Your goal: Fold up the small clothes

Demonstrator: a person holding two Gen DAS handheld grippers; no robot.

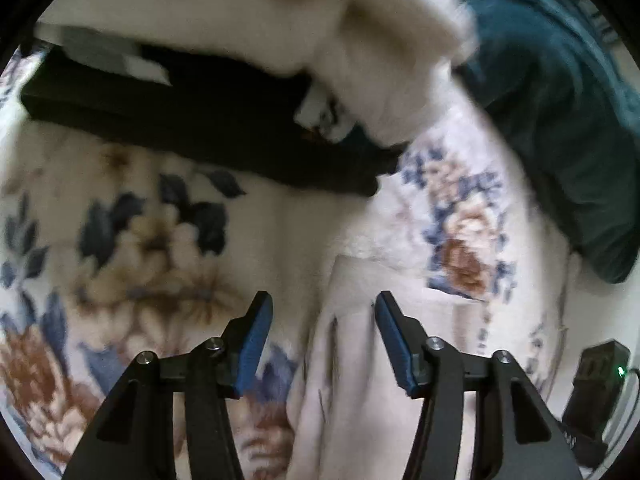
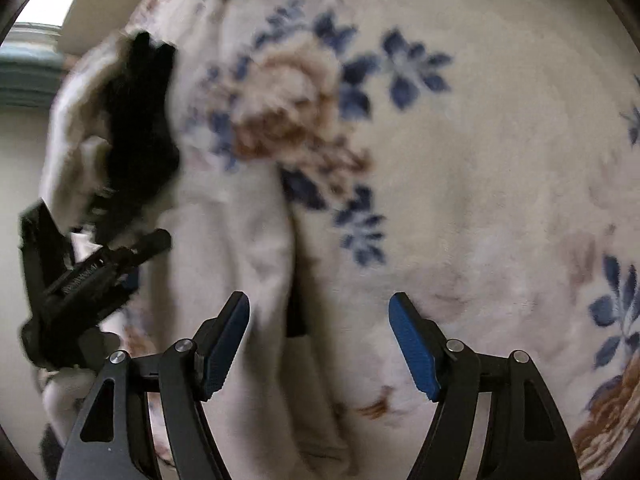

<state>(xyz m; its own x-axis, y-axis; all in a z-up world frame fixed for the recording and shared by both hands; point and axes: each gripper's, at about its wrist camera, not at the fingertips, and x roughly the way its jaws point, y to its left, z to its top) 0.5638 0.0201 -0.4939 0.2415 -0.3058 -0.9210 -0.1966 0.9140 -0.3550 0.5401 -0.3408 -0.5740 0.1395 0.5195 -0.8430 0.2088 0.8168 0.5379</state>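
We work over a fleecy cream blanket [image 2: 460,184] printed with blue and brown flowers. A small pale pink garment [image 1: 352,380] lies on it, below our left gripper [image 1: 324,340], whose jaws are spread and empty. Our right gripper [image 2: 320,344] is likewise wide open, holding nothing. A dark teal cloth [image 1: 560,120] lies beyond.

Motion blur is smearing the white sleeve [image 1: 384,52] and dark garment [image 1: 192,120] across the upper left-wrist view, while the pale cloth [image 2: 256,320] is running off the bottom edge of the right-wrist view, its shape staying unreadable.
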